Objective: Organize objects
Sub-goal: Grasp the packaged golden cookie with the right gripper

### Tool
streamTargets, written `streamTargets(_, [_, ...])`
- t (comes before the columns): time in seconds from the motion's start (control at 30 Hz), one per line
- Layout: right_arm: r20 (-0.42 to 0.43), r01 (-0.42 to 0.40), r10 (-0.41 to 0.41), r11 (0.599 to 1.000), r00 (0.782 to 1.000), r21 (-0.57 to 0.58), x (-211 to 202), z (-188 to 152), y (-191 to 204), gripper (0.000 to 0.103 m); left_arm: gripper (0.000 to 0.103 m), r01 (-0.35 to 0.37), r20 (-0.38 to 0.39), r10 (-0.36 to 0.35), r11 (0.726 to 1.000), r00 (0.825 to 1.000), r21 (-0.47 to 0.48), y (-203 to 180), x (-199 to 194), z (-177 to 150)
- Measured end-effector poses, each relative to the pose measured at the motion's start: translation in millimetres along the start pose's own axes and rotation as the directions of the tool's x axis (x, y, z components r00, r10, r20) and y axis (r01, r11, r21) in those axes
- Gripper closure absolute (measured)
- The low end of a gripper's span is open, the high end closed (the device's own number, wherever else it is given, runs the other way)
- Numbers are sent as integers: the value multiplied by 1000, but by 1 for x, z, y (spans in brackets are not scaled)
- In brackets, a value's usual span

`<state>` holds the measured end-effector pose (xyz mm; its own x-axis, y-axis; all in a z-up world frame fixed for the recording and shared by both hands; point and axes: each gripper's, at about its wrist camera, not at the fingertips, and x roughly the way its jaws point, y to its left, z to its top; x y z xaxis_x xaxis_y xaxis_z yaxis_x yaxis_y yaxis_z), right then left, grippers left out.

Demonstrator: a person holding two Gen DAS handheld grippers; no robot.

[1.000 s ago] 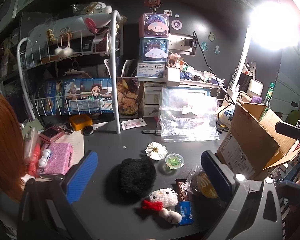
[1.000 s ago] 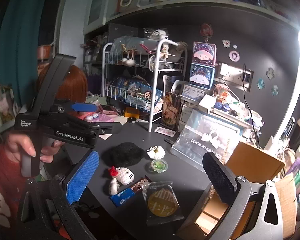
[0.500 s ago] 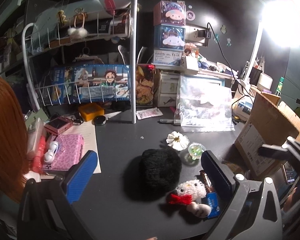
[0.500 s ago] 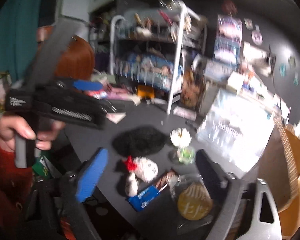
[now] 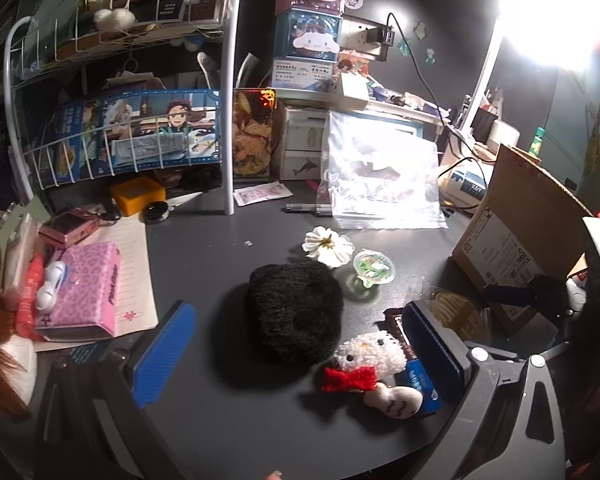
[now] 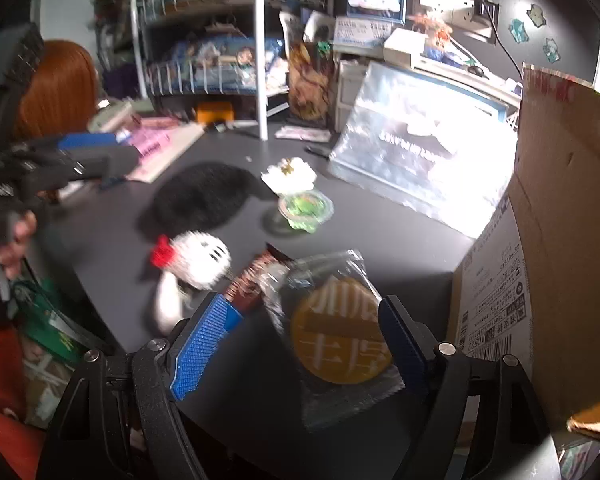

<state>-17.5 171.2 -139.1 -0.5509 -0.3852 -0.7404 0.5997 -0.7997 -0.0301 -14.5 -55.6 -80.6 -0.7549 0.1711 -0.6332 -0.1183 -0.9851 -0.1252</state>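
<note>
1. Both of your grippers have come down toward the dark desk [image 5: 204, 248] since the earlier frames; the clutter now looms larger.
2. Right gripper [image 6: 300, 344]: jaws spread, the clear packet with a yellow disc [image 6: 340, 336] between the pads; pad contact cannot be told.
3. Left gripper [image 5: 300, 344]: jaws spread wide, empty, above the black fluffy pouch [image 5: 296, 312].
4. Only your right view shows the whole packet; your left view hides most of it at three o'clock.
5. Count: one white flower [image 5: 327, 245], one jelly cup [image 5: 374, 268], one white cat plush [image 5: 370, 356], one cardboard box [image 6: 564, 216] at three o'clock.
</note>
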Motion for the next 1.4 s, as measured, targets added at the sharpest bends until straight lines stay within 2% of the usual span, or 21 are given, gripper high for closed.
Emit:
streamTargets(0.2, [-69,-53,55,998,996,40,19,-8,-6,27,1,14,-7,-14,1000,1000,8,-5,2,-2])
streamTargets(0.27, [-62,-54,57,998,996,43,18,-9,-7,27,1,9,-11,-9,1000,1000,14,-5,3,-3])
streamTargets(0.43, [-57,-145,150,985,987,96,15,-9,-3,25,1,6,-18,-5,1000,1000,12,-4,5,-5])
streamTargets(0.53, [-62,-187,193,978,979,87,12,-8,7,26,1,8,-20,-8,1000,1000,13,-4,5,-5])
streamTargets(0.57, [-63,-187,191,980,979,74,12,-7,10,26,1,11,-20,-11,1000,1000,14,-5,6,-5])
streamTargets(0.67, [-43,-114,116,992,992,44,12,0,8,26,1,28,-13,-27,1000,1000,14,-5,5,-5])
streamTargets(0.8, [-46,-21,23,999,999,49,26,8,-9,21,1,50,2,-50,999,999,15,-6,1,-6])
streamTargets(1.03, [-100,-56,67,993,993,105,42,5,-21,14,1,129,81,-135,989,988,76,-11,-12,-7])
streamTargets(1.17, [-96,-118,132,983,987,138,36,1,-18,14,1,158,72,-164,983,984,92,-15,-13,-5])
streamTargets(1.23, [-94,-103,115,987,989,126,33,0,-15,14,1,163,53,-169,981,984,104,-17,-11,-5])
streamTargets(1.3, [-100,-55,67,992,993,115,36,0,-16,14,1,159,49,-166,981,985,113,-19,-10,-5])
streamTargets(1.4, [-106,-56,69,992,992,117,40,-3,-16,14,1,177,31,-181,979,983,105,-19,-11,-6])
